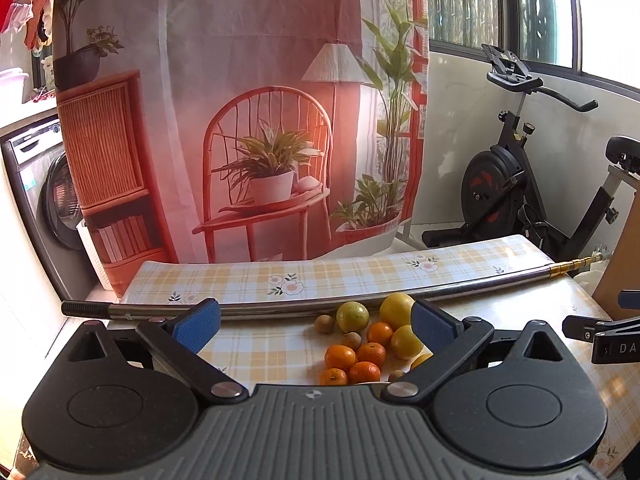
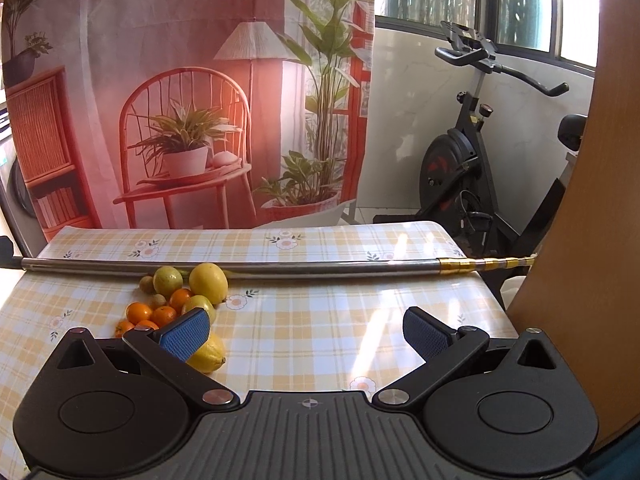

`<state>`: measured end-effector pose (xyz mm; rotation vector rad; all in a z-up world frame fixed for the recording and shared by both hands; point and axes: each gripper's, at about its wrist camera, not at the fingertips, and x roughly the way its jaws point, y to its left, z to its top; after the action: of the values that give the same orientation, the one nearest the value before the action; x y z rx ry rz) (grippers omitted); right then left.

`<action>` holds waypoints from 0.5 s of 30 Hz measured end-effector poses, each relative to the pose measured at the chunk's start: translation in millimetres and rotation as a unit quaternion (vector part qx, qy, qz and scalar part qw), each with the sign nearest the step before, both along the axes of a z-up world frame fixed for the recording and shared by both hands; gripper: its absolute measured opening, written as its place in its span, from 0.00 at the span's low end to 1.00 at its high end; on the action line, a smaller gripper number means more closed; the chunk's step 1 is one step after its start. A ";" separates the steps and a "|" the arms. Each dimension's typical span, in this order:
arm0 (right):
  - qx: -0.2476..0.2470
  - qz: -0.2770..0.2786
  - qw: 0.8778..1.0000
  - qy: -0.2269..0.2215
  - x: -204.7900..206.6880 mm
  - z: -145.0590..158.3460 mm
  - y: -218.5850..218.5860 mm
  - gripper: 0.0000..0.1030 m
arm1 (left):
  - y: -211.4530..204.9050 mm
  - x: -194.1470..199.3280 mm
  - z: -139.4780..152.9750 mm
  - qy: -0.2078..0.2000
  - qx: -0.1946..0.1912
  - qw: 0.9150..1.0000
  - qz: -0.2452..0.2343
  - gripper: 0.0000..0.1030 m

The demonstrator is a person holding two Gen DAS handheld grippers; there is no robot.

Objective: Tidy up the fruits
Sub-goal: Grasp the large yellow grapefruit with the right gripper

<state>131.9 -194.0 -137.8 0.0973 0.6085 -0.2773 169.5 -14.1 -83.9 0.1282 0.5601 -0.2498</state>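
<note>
- Two tools are in play, and both stand wide apart with nothing between their blue pads: the left tool (image 1: 316, 326) hovers over the fruit pile (image 1: 370, 344) at lower centre of its frame, while the right tool (image 2: 306, 330) hangs over bare checked cloth, the pile sitting at the left of its frame.
- The fruits lie bunched on the worktop (image 2: 360, 312) just in front of a long metal pole (image 2: 240, 266): small oranges (image 1: 340, 357), larger yellow lemons (image 1: 397, 310), a greenish one (image 1: 352, 317) and a few small brown fruits (image 1: 324, 324), most touching a neighbour.
- Because they are packed and round, closing on one could nudge the ones beside it and send them rolling; the smooth cloth would do little to stop them.
- One lemon (image 2: 208, 354) lies apart, partly hidden behind the left pad of the right tool; a careless descent there could knock it toward the near edge.
- The pole rests right behind the pile; a push against it might roll it, and it overhangs the worktop at both ends.
- No bowl or tray shows in either view, so where the fruits should go is unclear; something white peeks below the oranges in the left view, possibly a dish rim.
- A thick-skinned lemon tolerates squeeze; the small brown fruits may slip out sideways.
</note>
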 end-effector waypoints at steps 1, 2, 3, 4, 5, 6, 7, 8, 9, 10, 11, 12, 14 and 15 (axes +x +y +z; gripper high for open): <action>0.005 0.010 1.000 0.011 19.4 -13.7 -1.3 1.00 | 3.6 8.4 -3.8 0.008 0.001 1.000 0.001 0.99; 0.005 0.010 1.000 0.011 19.4 -13.7 -1.3 1.00 | 5.2 14.6 -7.3 0.013 0.002 1.000 0.000 0.99; 0.006 0.014 1.000 0.016 26.7 -18.9 -1.2 1.00 | 6.5 20.5 -11.1 0.019 0.004 1.000 -0.002 0.99; 0.006 0.022 1.000 0.021 37.0 -26.9 0.2 1.00 | 7.0 26.9 -15.5 0.025 0.007 1.000 -0.004 0.99; 0.006 0.038 0.999 0.031 54.9 -39.7 2.5 1.00 | 7.3 31.5 -19.0 0.029 0.011 1.000 -0.005 0.99; 0.006 0.044 0.998 0.037 63.4 -45.5 4.1 1.00 | 7.6 37.0 -24.6 0.034 0.015 0.999 -0.007 0.98; 0.006 0.044 0.998 0.037 63.4 -45.5 4.1 1.00 | 7.6 42.5 -29.3 0.039 0.018 0.999 -0.010 0.98; 0.006 0.053 0.998 0.042 70.9 -51.4 6.4 1.00 | 7.5 47.9 -34.3 0.044 0.020 0.999 -0.012 0.98; 0.009 0.065 0.997 0.048 78.6 -58.4 8.6 1.00 | 7.3 52.1 -38.9 0.049 0.022 0.998 -0.013 0.97; 0.014 0.076 0.996 0.053 85.5 -64.5 10.4 0.99 | 7.0 55.1 -44.3 0.055 0.023 0.998 -0.013 0.97; 0.021 0.088 0.994 0.059 92.8 -69.9 12.2 0.97 | 6.9 58.6 -49.4 0.062 0.023 0.998 -0.014 0.97; 0.027 0.098 0.993 0.065 99.9 -75.9 14.4 0.96 | 7.0 62.9 -53.7 0.070 0.022 0.997 -0.013 0.96; 0.036 0.113 0.990 0.078 112.5 -86.6 20.2 0.91 | 7.3 71.4 -63.0 0.090 0.016 0.996 -0.011 0.94; 0.041 0.119 0.989 0.083 117.4 -91.4 23.5 0.90 | 7.3 75.1 -66.8 0.096 0.015 0.995 -0.010 0.93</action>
<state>249.3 -170.4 -229.1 0.0809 0.7907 -0.0282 244.6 -6.8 -150.7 0.1392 0.7545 -0.2750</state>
